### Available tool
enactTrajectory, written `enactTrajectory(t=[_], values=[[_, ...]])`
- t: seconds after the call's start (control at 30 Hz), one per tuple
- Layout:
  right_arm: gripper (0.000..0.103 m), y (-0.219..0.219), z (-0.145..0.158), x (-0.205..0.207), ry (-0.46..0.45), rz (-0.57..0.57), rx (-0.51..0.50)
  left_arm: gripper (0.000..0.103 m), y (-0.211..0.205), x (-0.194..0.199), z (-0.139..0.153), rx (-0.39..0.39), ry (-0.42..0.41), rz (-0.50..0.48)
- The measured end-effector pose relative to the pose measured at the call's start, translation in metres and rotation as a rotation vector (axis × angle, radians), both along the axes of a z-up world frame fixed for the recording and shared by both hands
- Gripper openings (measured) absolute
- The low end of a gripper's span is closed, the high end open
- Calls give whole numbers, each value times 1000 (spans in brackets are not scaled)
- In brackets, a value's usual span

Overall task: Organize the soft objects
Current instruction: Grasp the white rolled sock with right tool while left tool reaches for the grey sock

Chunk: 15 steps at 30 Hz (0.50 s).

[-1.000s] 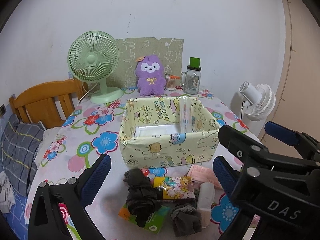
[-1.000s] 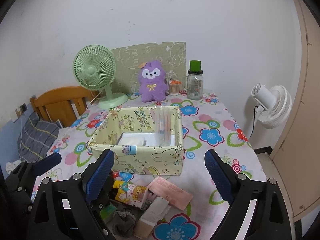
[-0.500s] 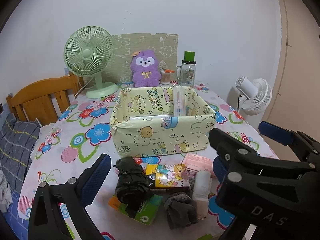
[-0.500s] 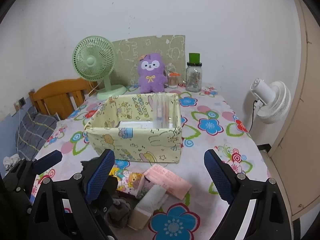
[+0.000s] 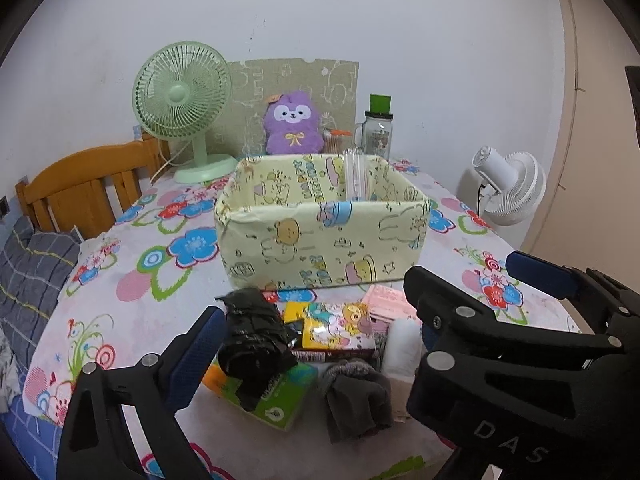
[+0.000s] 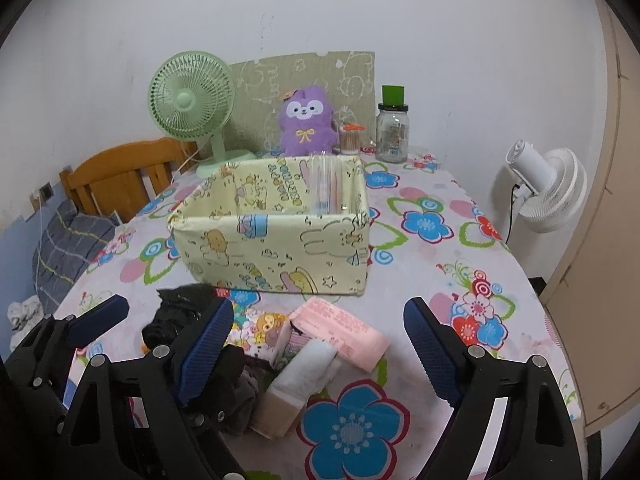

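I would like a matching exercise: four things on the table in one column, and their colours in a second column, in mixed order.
Things:
1. desk fan
2. plush toy
3. tissue pack
4. rolled sock

Colours:
A. pink
B. black
C. light green
D. purple

Pairs: 1-C, 2-D, 3-A, 4-B

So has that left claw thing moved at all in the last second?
Yes. The left gripper has come down toward the pile: the black sock bundle now sits between its closing jaws, untouched, and the yellow box looms nearer.
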State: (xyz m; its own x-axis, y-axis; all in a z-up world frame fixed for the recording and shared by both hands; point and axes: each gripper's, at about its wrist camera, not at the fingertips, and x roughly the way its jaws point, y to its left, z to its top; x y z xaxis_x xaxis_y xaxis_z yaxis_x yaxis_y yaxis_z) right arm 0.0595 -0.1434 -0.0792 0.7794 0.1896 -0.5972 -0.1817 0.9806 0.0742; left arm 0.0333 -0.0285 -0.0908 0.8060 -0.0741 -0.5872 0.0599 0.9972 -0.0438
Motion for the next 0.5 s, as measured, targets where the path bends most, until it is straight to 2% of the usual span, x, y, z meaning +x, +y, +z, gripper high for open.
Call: enactTrajectory(t=[0.23,0.5], values=[[86,-3,-15,-3,26,-5,1,91,-2,-3,-14,-18,26,-37],[85,-4,-33,-6,60,1,0,84,-11,-10,-28,10,48,-41]])
